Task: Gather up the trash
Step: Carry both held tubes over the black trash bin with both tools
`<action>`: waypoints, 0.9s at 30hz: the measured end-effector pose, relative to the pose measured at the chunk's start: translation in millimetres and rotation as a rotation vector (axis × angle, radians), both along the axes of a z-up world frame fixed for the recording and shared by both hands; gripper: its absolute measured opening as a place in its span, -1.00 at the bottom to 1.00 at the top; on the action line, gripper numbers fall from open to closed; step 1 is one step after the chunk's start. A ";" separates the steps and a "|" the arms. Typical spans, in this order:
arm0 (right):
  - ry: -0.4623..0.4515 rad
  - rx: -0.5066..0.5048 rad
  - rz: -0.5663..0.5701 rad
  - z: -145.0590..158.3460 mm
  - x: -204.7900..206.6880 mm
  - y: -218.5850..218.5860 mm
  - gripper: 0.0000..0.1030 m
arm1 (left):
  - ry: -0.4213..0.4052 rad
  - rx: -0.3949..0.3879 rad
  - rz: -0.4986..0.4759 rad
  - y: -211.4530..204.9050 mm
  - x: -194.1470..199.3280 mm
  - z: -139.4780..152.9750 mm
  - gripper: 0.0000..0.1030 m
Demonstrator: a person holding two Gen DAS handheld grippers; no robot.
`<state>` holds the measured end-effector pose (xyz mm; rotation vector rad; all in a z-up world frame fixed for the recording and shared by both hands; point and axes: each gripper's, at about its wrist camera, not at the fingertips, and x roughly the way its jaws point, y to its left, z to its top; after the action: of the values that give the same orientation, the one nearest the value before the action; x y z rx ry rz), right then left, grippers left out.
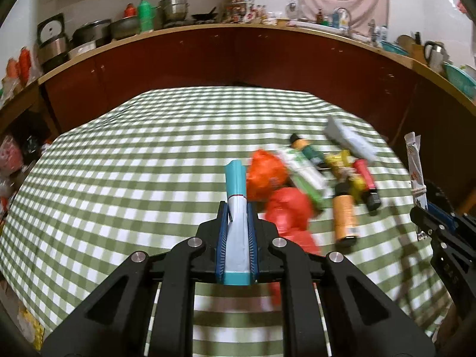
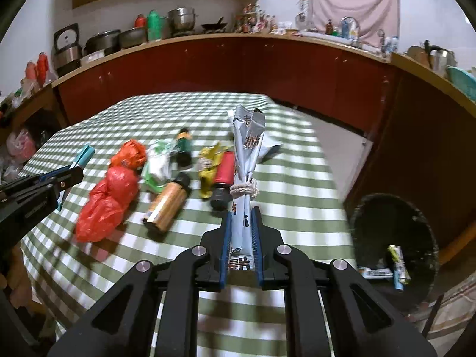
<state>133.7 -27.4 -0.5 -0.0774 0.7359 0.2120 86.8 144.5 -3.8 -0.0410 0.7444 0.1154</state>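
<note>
The left gripper [image 1: 237, 208] has its jaws closed on a pale-blue and teal tube [image 1: 236, 208], above the green-and-white checked tabletop [image 1: 119, 178]. To its right lie crumpled red-orange plastic bags [image 1: 276, 190], an orange cylindrical bottle [image 1: 344, 215] and a pink-red tube [image 1: 367, 178]. At far right, the right gripper [image 1: 424, 218] holds a white tied wrapper [image 1: 415, 166].

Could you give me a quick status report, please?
Left hand-held gripper shut on teal tube. Right hand-held gripper shut on tied wrappers. Bin lower right, nothing blocking.

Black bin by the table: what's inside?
The bin holds two small wrappers near its bottom. Its right part falls outside the frame, so anything else there is unseen.
</note>
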 end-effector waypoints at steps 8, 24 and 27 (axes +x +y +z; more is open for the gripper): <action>-0.037 -0.011 -0.160 7.4 -11.0 -68.8 -0.72 | -0.037 -0.013 -0.151 -78.5 3.5 11.0 -0.75; -0.025 -0.015 -0.359 -7.5 -11.2 -184.0 -0.72 | -0.040 -0.005 -0.414 -238.3 32.3 -2.1 -0.75; -0.017 -0.005 -0.372 -13.9 -7.5 -200.8 -0.72 | -0.032 0.000 -0.436 -258.5 39.5 -7.5 -0.75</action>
<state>126.2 -228.2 -14.5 0.0532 0.7205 -0.1458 126.2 -114.0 -11.3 0.1196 0.7068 -0.3002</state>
